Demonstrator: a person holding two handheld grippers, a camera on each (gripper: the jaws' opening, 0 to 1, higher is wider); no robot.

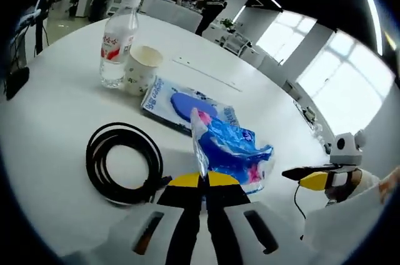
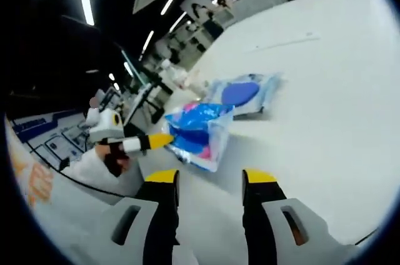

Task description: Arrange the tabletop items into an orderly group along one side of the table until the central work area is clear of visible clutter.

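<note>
A crumpled blue plastic bag [image 1: 234, 149] lies beside a flat blue packet [image 1: 181, 105]; water bottle [image 1: 117, 43], paper cup [image 1: 141, 68] and coiled black cable [image 1: 124, 162] stand nearby.

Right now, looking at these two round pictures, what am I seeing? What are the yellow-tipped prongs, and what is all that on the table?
The prongs are the jaws of two hand-held grippers; a person carries one in each hand, and a camera rides on each. In the left gripper view, the left gripper has its jaws shut on a crumpled blue plastic bag. The right gripper view looks along the right gripper, whose jaws stand apart, holding nothing; the left one reaches in from the side, pinching the same bag.

On the white table lie a coiled black cable, a flat blue packet, a paper cup and a water bottle, the cup and bottle side by side.
</note>
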